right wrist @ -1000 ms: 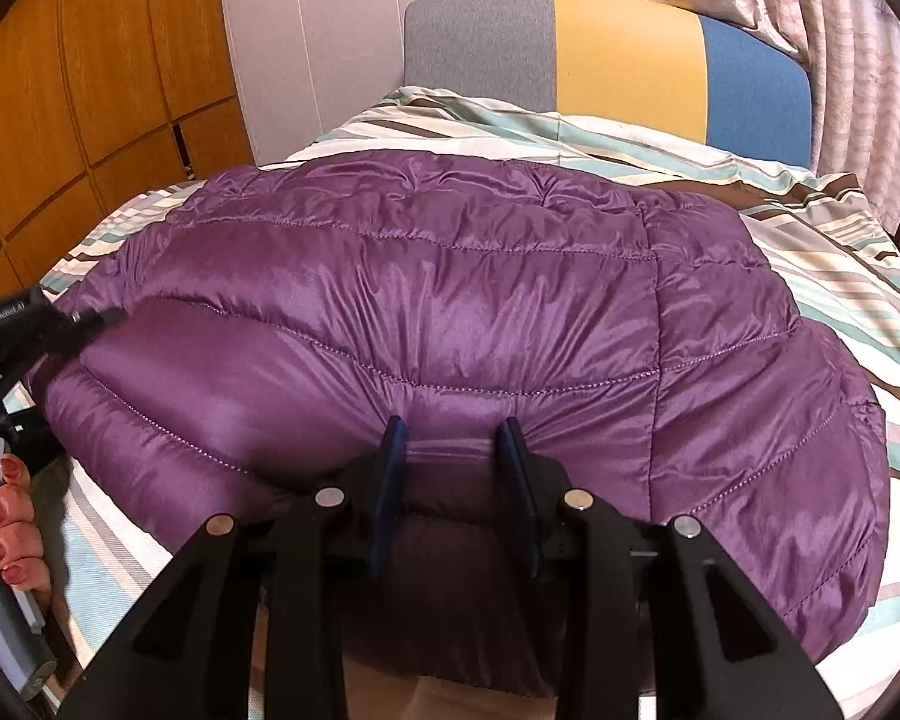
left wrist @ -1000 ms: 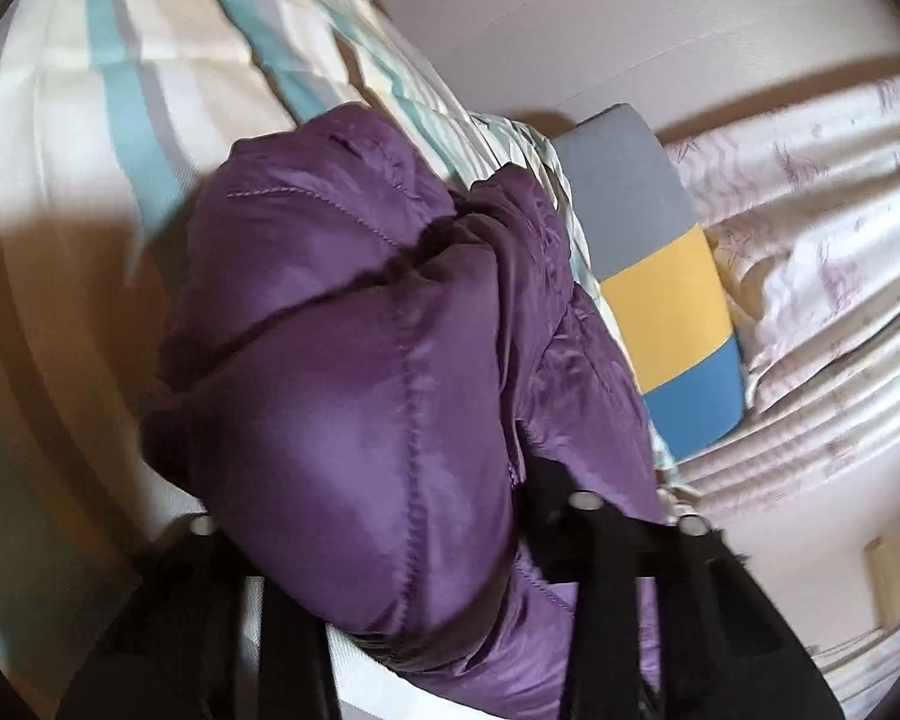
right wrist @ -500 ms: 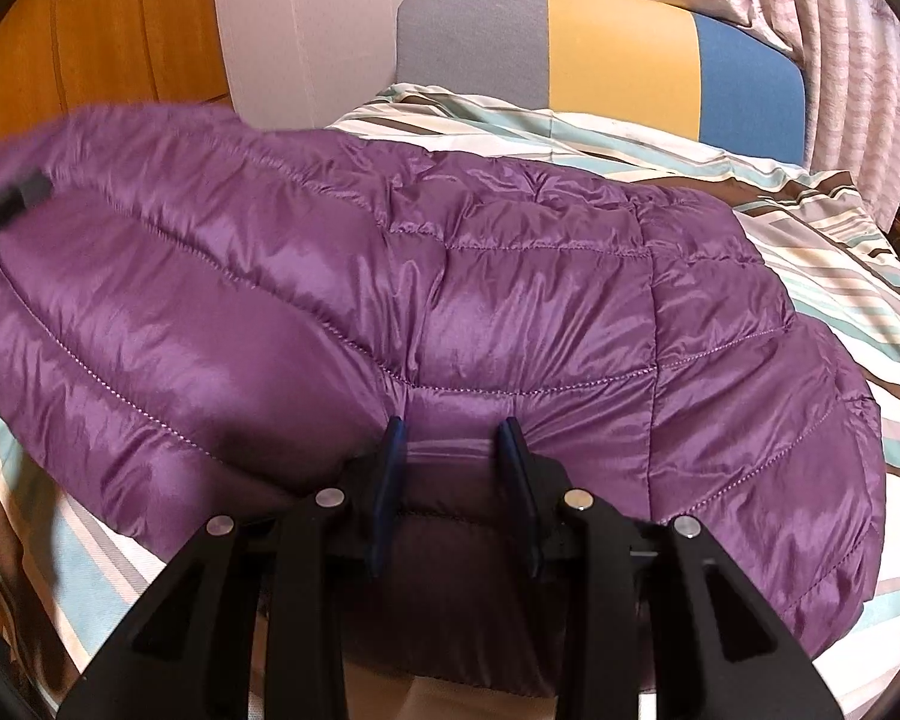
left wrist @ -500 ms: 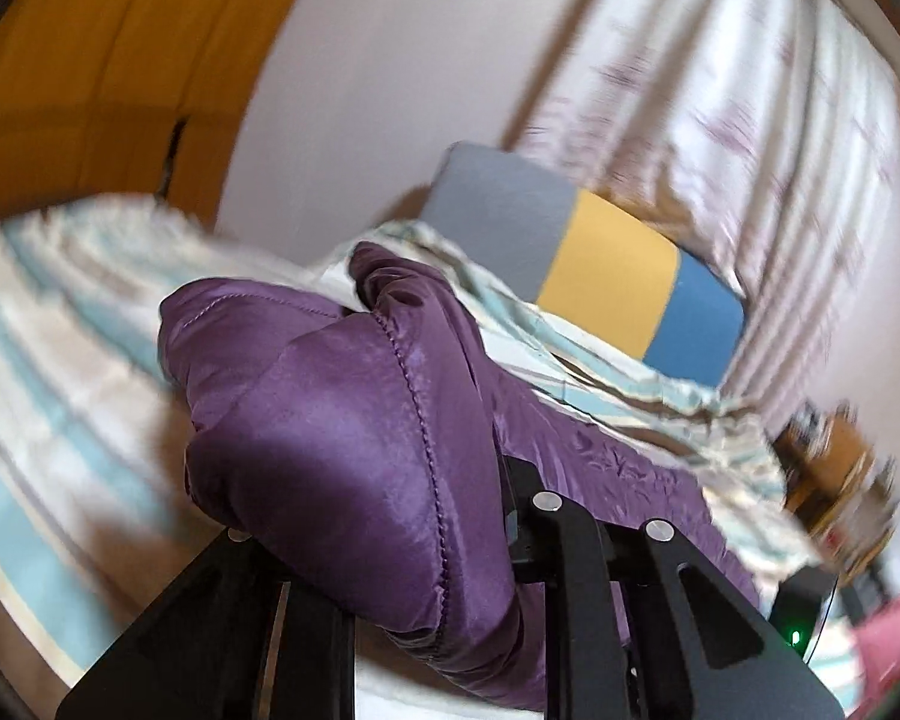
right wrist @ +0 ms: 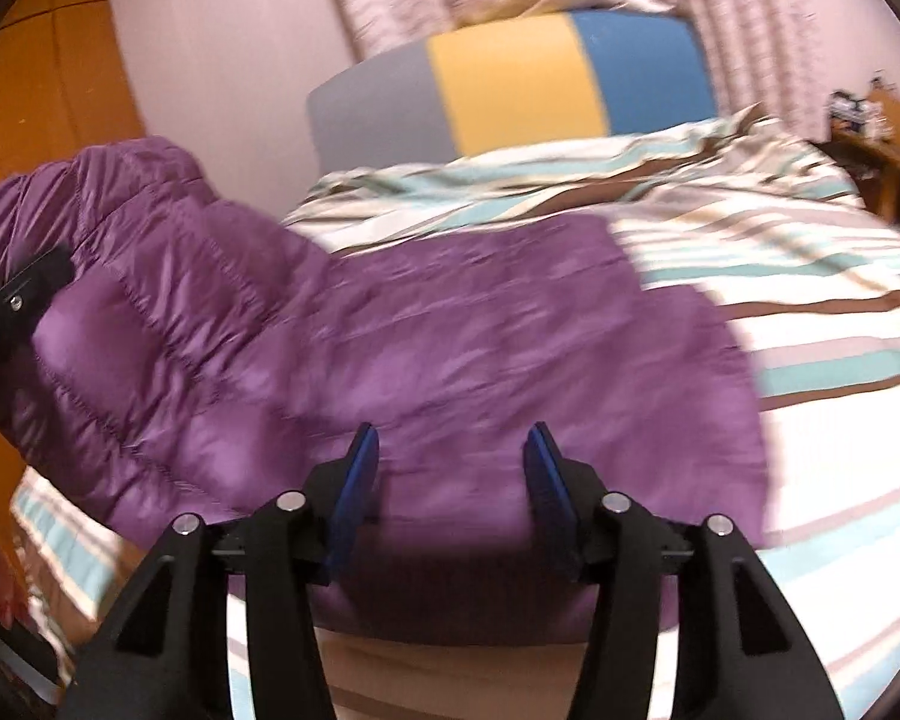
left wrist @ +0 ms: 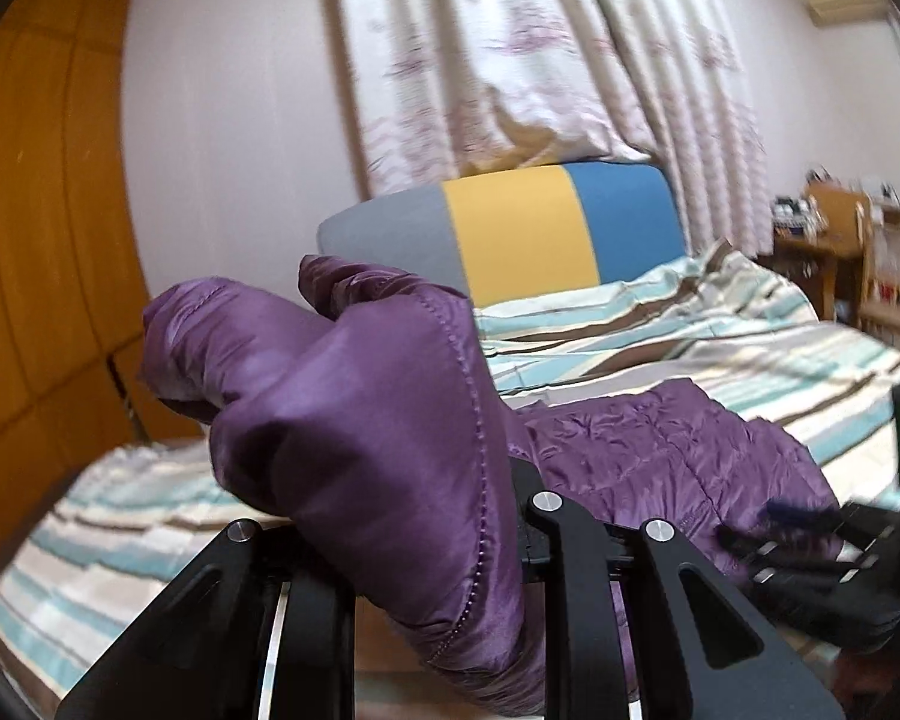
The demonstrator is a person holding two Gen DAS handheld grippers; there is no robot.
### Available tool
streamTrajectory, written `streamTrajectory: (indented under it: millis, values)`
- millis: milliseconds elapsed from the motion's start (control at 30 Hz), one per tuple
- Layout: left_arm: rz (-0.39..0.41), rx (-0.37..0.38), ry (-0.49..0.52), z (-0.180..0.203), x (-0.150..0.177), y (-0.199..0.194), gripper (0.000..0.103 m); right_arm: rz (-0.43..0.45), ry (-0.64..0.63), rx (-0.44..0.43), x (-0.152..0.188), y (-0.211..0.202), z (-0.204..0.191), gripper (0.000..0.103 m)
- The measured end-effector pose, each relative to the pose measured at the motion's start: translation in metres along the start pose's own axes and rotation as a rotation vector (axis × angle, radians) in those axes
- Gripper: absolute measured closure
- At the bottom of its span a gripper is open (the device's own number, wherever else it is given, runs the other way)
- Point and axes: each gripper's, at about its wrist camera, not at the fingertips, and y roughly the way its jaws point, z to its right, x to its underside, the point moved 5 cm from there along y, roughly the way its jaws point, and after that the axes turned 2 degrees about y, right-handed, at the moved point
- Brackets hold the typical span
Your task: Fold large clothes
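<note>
A purple quilted down jacket [right wrist: 462,348] lies on a striped bed. My left gripper [left wrist: 426,510] is shut on one end of the purple jacket [left wrist: 360,420] and holds it raised above the bed; its fingertips are hidden by the fabric. It shows at the left edge of the right wrist view [right wrist: 12,306]. My right gripper [right wrist: 450,480] is open, its blue pads [right wrist: 360,480] apart just above the jacket's near edge, holding nothing. It shows blurred at the lower right of the left wrist view [left wrist: 810,546].
The bed has a striped cover [right wrist: 780,276] and a grey, yellow and blue headboard [left wrist: 522,228]. Floral curtains [left wrist: 540,60] hang behind. Wooden wardrobe doors [left wrist: 36,240] stand at left. A cluttered wooden table [left wrist: 840,240] stands at far right.
My left gripper lifted its end of the jacket up off the bed. My right gripper opened, let go of the near edge and drew back slightly.
</note>
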Motion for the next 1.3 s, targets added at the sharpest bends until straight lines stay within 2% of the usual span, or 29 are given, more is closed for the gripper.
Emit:
streamTrajectory:
  millis: [200,400,667,900,1000,1100,1167,1300]
  values:
    - [0.018,0.046,0.102,0.034,-0.009,0.002,0.084,0.024,0.064,0.195,-0.002,-0.023,0.061,0.046]
    - [0.021,0.11,0.133,0.069,-0.013,0.01,0.084,0.055,0.07,0.351,0.002,-0.043,0.097,0.046]
    - [-0.013,0.213,0.167,0.115,-0.006,0.023,0.083,0.066,0.134,0.388,0.006,-0.058,0.129,0.046]
    - [-0.081,0.284,0.269,0.168,0.017,0.043,0.083,0.074,0.192,0.401,0.011,-0.073,0.147,0.045]
    - [-0.119,0.316,0.298,0.186,0.031,0.05,0.071,0.078,0.207,0.404,0.012,-0.077,0.152,0.044]
    - [-0.129,0.374,0.307,0.2,0.043,0.049,0.05,0.076,0.222,0.405,0.014,-0.081,0.157,0.044]
    - [-0.13,0.457,0.284,0.204,0.045,0.044,0.028,0.075,0.23,0.403,0.014,-0.081,0.158,0.044]
    - [-0.075,0.606,0.183,0.192,0.035,0.016,0.015,0.078,0.236,0.384,0.011,-0.084,0.157,0.044]
